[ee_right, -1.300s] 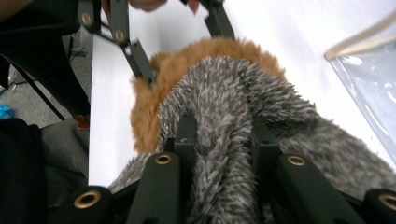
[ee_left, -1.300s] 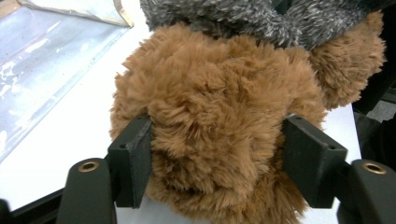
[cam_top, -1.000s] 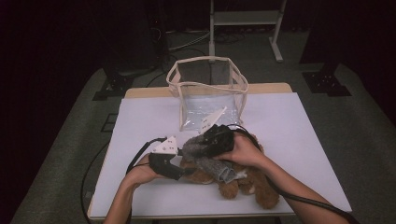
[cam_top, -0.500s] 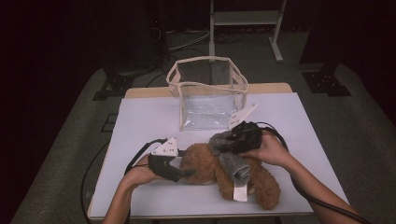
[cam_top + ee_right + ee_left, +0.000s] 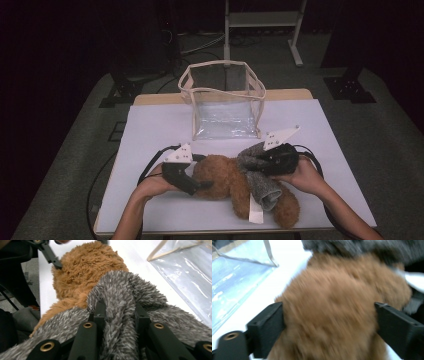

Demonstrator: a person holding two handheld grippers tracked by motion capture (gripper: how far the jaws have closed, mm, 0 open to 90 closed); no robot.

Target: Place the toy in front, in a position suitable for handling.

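We see a brown plush toy (image 5: 225, 180) lying on its side on the white bench (image 5: 150, 130), near the front edge, its fur thick, curly and caramel-coloured. A rounded part of its body points toward our left, while a plump limb (image 5: 287, 210) stretches to the front right corner. A grey fuzzy garment (image 5: 260, 182) wraps its middle: a shaggy, salt-and-pepper knit, bunched and pulled up into a ridge at the toy's far side and hanging loose toward the front as an open cuff. A white label (image 5: 256, 212) sticks out from beneath the toy at the front. In the left gripper view the brown fur (image 5: 332, 315) looks blurred; in the right gripper view the grey pile (image 5: 120, 315) rises in a fold over the brown body (image 5: 85, 267).
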